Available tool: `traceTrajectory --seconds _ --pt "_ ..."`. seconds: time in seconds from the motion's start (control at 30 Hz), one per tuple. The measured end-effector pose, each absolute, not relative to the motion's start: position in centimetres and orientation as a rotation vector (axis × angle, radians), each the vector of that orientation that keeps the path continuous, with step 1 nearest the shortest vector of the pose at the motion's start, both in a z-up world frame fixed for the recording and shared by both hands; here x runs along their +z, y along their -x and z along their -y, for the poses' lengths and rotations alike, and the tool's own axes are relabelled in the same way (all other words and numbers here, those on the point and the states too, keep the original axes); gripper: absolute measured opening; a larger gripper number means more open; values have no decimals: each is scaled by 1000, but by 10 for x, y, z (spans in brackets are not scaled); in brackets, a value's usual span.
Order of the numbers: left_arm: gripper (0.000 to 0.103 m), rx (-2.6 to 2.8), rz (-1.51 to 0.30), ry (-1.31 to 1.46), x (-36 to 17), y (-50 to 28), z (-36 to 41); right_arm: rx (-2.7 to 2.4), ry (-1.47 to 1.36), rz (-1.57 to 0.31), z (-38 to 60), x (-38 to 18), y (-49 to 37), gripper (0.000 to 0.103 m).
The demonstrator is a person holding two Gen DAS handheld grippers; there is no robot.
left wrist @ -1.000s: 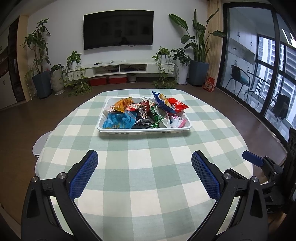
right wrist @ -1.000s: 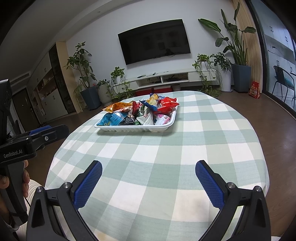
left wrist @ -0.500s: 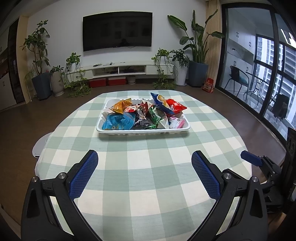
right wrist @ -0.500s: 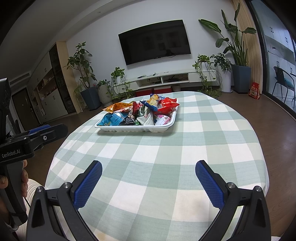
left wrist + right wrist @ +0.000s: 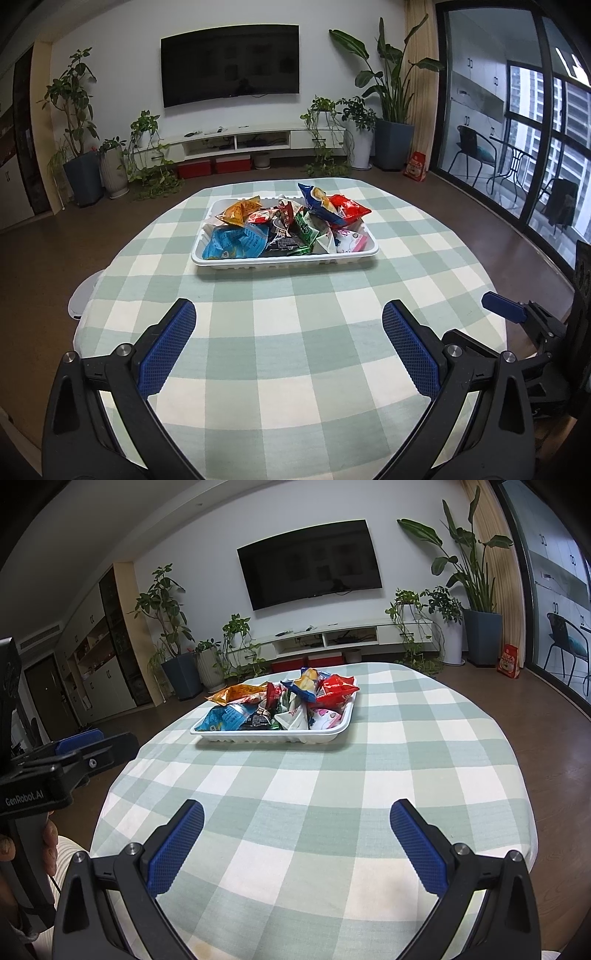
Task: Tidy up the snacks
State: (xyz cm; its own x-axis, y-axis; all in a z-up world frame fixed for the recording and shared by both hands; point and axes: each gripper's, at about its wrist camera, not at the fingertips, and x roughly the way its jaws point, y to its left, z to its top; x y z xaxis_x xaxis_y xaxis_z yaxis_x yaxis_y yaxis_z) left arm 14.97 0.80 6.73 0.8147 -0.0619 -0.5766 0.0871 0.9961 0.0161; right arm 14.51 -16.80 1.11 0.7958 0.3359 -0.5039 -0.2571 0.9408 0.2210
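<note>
A white tray [image 5: 284,260] [image 5: 325,734] sits on the far half of the round table and holds a heap of snack bags. Among them are a light blue bag [image 5: 234,242] [image 5: 223,718], an orange bag [image 5: 240,212] [image 5: 238,693], a red bag [image 5: 347,209] [image 5: 334,691] and a dark blue bag [image 5: 314,199]. My left gripper [image 5: 290,310] is open over the near cloth, well short of the tray, with nothing between its fingers. My right gripper [image 5: 297,808] is likewise open and empty. The right gripper [image 5: 506,310] shows at the left wrist view's right edge.
A green and white checked cloth [image 5: 295,332] covers the table. A white stool [image 5: 83,295] pokes out at the table's left edge. Beyond stand a wall TV [image 5: 231,64], a low white console [image 5: 236,142], potted plants [image 5: 79,147] and glass doors [image 5: 517,129]. A hand [image 5: 48,843] holds the left gripper's handle.
Both views have shifted only slightly; the tray sits a little lower and nearer in the left wrist view. Both grippers stay open and empty.
</note>
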Motion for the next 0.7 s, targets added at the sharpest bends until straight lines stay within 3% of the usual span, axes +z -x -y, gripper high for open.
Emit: traceTrajectory --seconds 0.7 --pt "102 -48 -591 -49 60 -144 2 321 -143 -564 168 10 -145 103"
